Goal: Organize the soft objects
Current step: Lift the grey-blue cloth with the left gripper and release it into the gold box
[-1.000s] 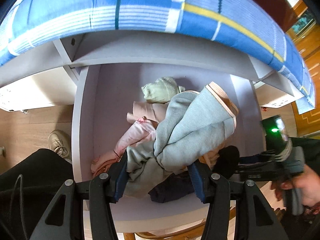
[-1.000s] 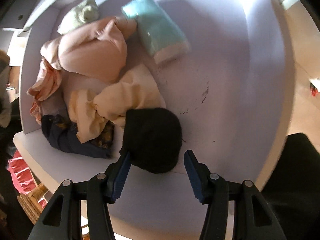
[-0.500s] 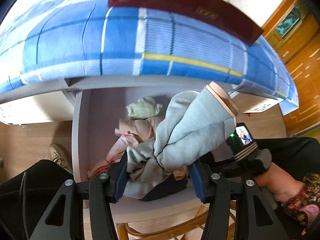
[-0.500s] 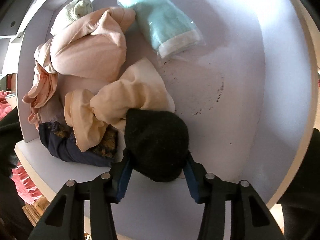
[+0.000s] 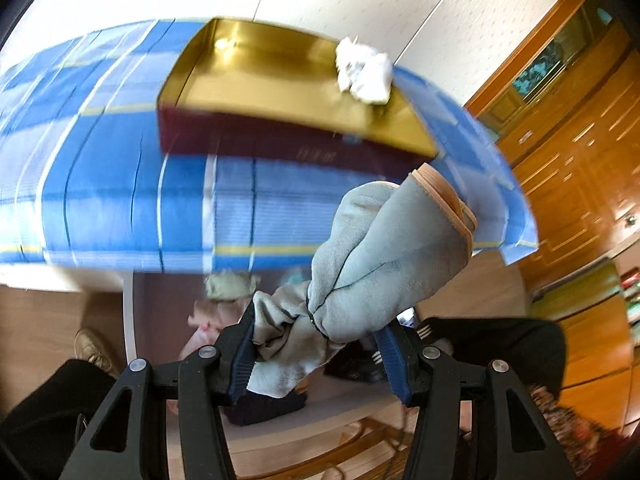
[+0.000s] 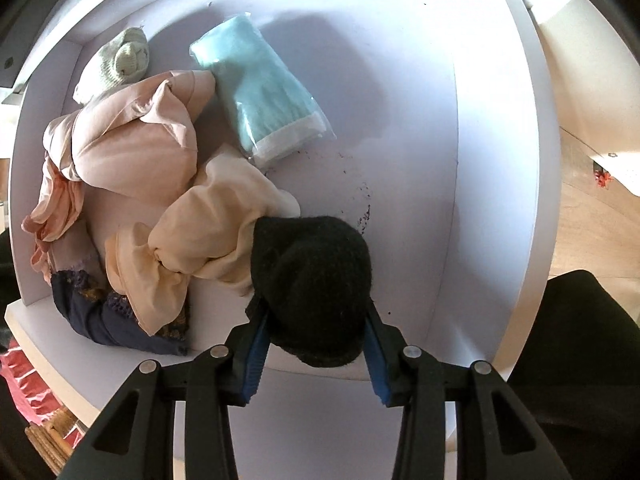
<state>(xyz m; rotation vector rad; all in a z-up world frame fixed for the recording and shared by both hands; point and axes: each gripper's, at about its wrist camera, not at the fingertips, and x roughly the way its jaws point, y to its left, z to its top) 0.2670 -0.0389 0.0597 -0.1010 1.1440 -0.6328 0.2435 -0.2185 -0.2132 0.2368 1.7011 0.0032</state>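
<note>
Inside the white drawer (image 6: 420, 80), your right tool (image 6: 316, 332) is closing on the black knit bundle (image 6: 312, 280): soft, light, squashy; grip mid-bulk. Above the drawer, your left tool (image 5: 320, 344) pinches the grey cloth (image 5: 384, 264).

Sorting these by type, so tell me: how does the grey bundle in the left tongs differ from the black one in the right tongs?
The grey bundle is pale, long and cinched at the middle; the black bundle is dark, fuzzy and rounded. The grey one is held up in the air; the black one sits low in the drawer. Both are soft and sit between tongs.
</note>
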